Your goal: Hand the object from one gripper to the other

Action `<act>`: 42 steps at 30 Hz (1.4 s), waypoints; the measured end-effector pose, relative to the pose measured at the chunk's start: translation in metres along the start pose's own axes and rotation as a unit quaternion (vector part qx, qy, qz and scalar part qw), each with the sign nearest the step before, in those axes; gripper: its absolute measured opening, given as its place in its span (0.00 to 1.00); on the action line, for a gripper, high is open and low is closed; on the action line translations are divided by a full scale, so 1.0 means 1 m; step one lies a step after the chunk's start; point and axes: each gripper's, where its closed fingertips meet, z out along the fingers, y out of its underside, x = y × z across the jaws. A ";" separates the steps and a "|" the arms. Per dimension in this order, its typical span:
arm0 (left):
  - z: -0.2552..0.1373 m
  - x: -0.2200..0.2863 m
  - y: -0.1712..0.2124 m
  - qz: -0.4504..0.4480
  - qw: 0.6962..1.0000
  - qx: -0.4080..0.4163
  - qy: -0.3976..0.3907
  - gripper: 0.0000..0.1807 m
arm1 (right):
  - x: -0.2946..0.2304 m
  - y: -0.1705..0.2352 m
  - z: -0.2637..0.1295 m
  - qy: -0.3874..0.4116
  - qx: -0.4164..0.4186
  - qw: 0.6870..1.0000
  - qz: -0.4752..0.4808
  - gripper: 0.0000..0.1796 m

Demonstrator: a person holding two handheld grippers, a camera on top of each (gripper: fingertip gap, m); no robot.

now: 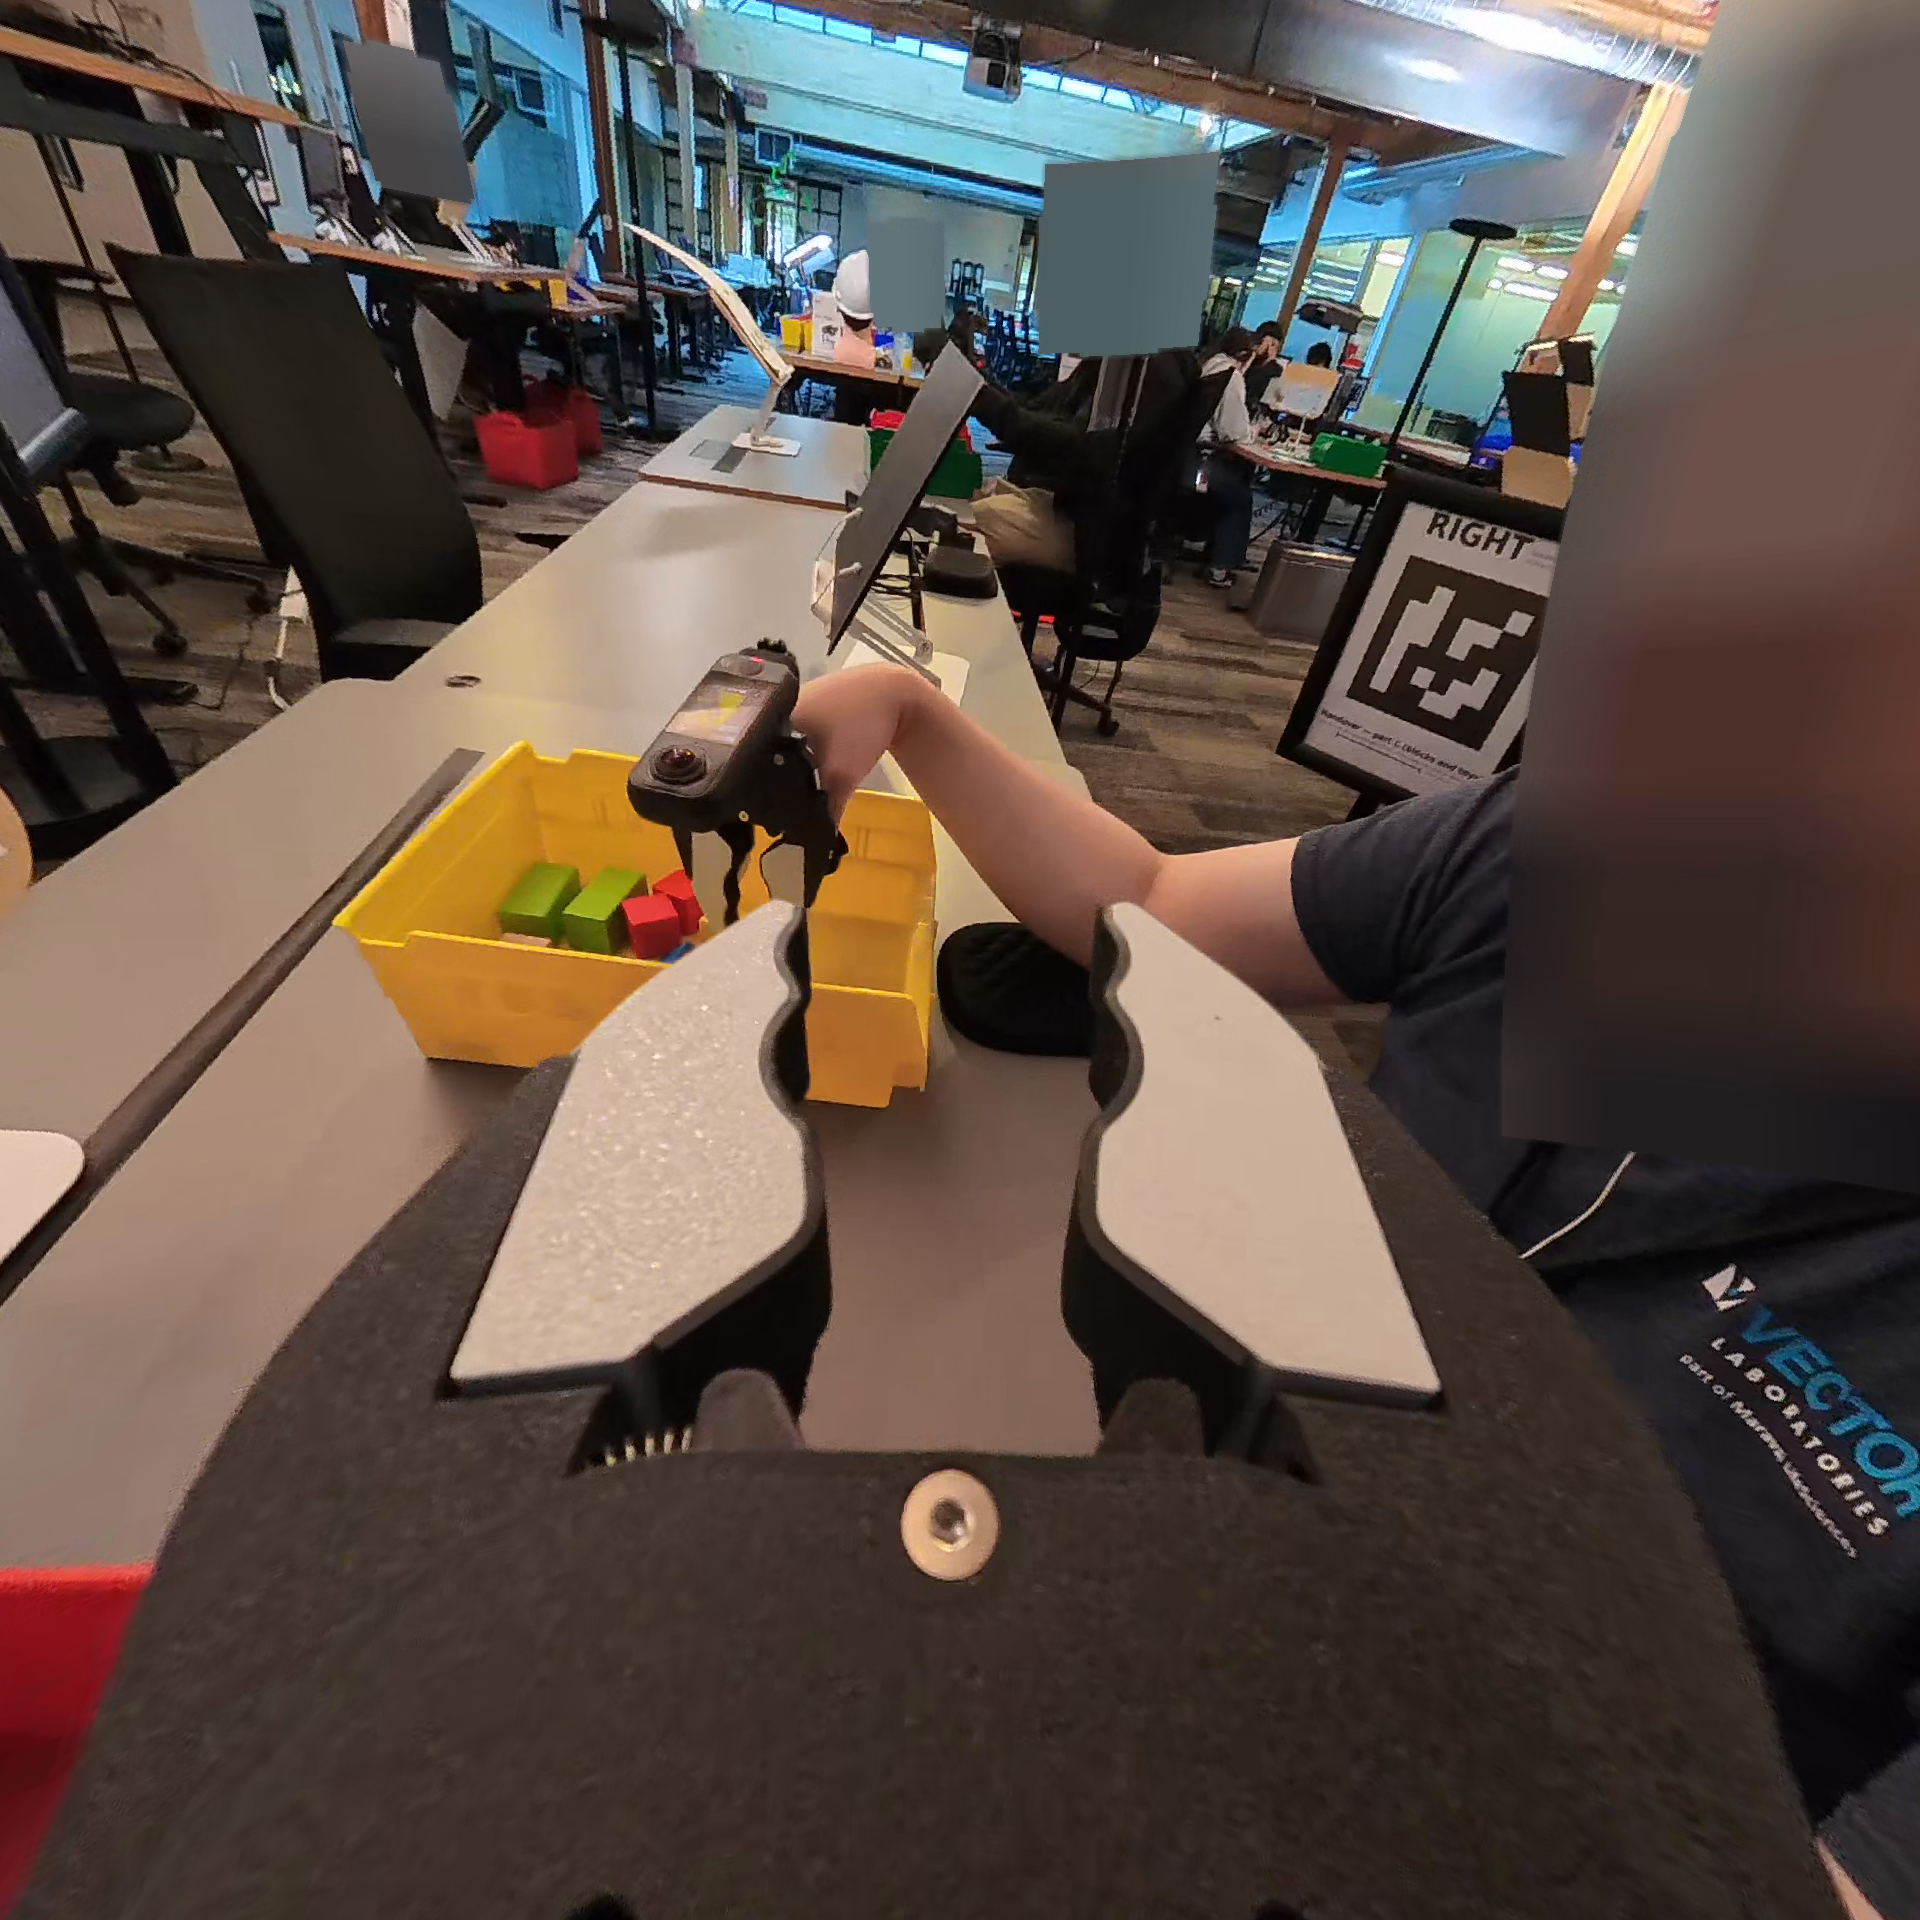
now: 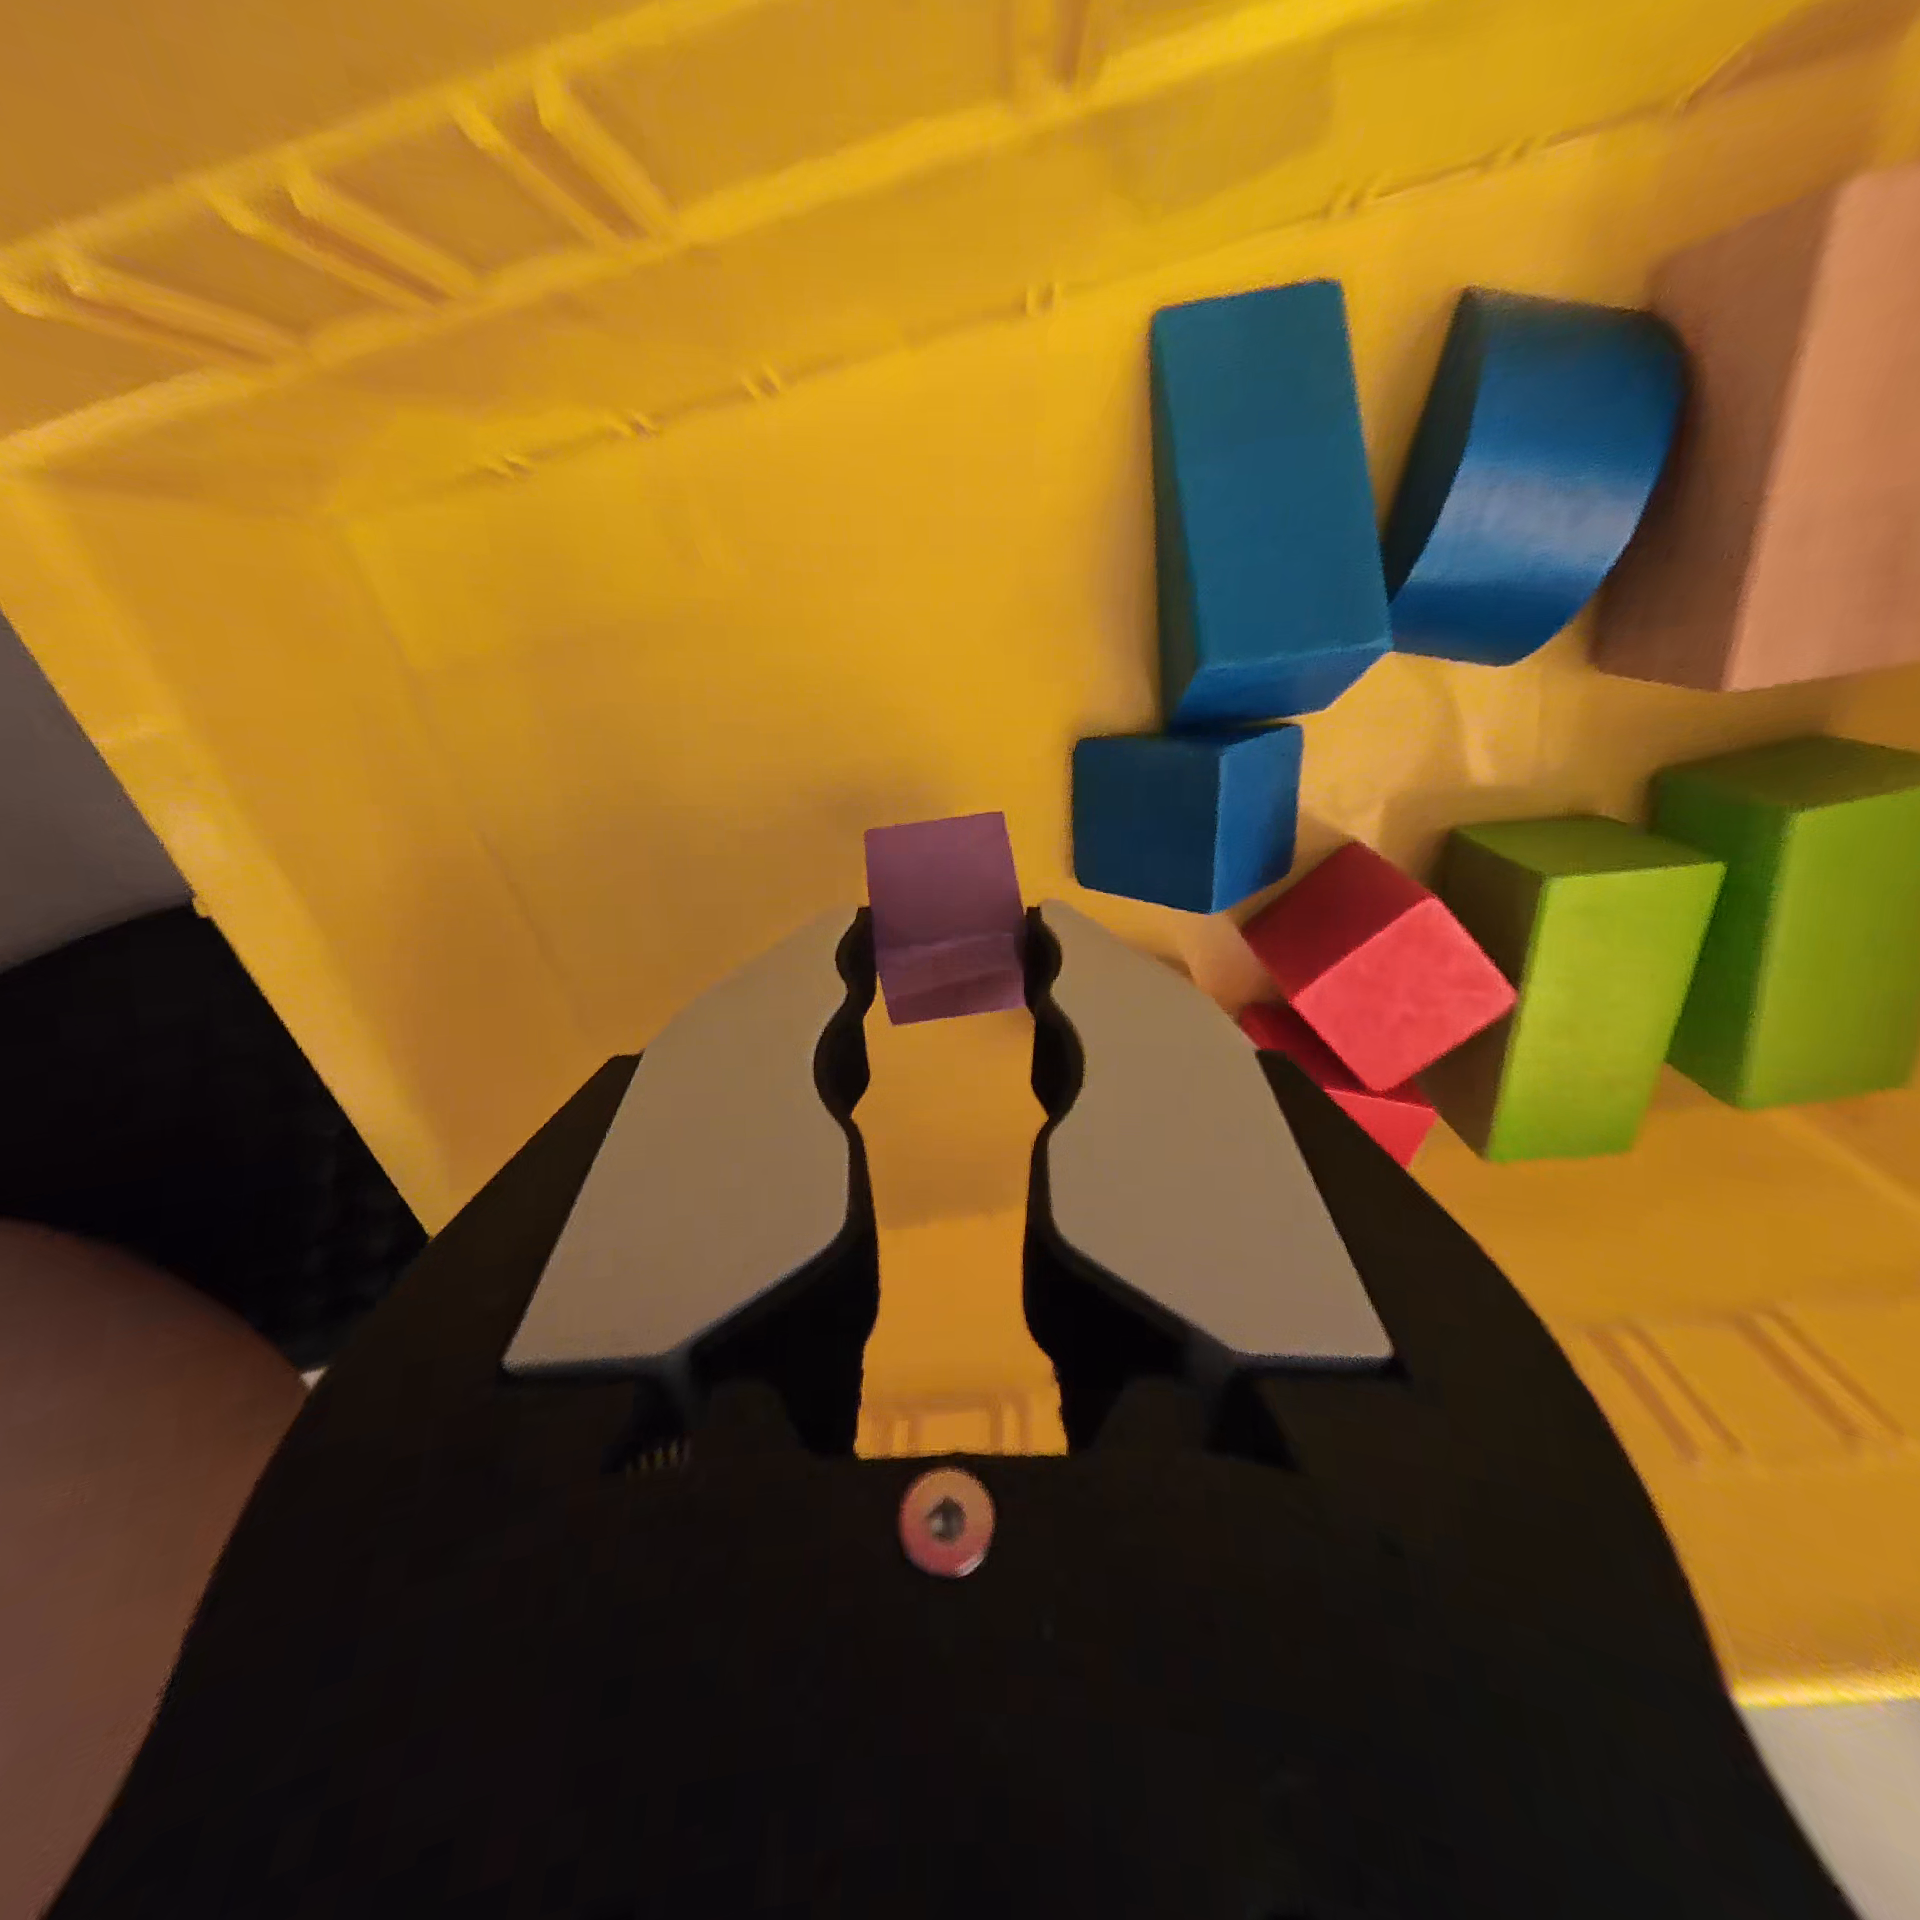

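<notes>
Reaching into the yellow bin (image 2: 623, 644), the right gripper (image 2: 945, 935) has its fingertips clamped on a small purple cube (image 2: 940, 914). Only the cube's top and near face show in the right wrist view; its lower part is hidden between the fingertips, and motion blur softens its edges. In the left wrist view the cube cannot be made out, since the right gripper (image 1: 750, 883) and the bin wall (image 1: 644, 997) cover it.

The cube has no evident long axis (all visible edges look alike); it sits slightly turned, one face toward the camera.

Relative to the cube: blue blocks (image 2: 1257, 499) lie beyond it to the right, red blocks (image 2: 1371, 966) just right of it, green blocks (image 2: 1579, 987) farther right, and a tan block (image 2: 1787, 436) is cut off at the frame edge.

The left gripper (image 1: 951, 935) hovers over the grey table (image 1: 208, 883) near the bin, fingers well apart and holding nothing. Around the table is an open office with desks and black chairs (image 1: 312, 457).
</notes>
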 end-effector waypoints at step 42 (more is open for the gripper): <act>-0.063 -0.093 0.057 -0.055 0.949 -0.143 -0.274 0.30 | 0.023 0.048 -0.039 0.129 -0.109 0.976 0.141 0.20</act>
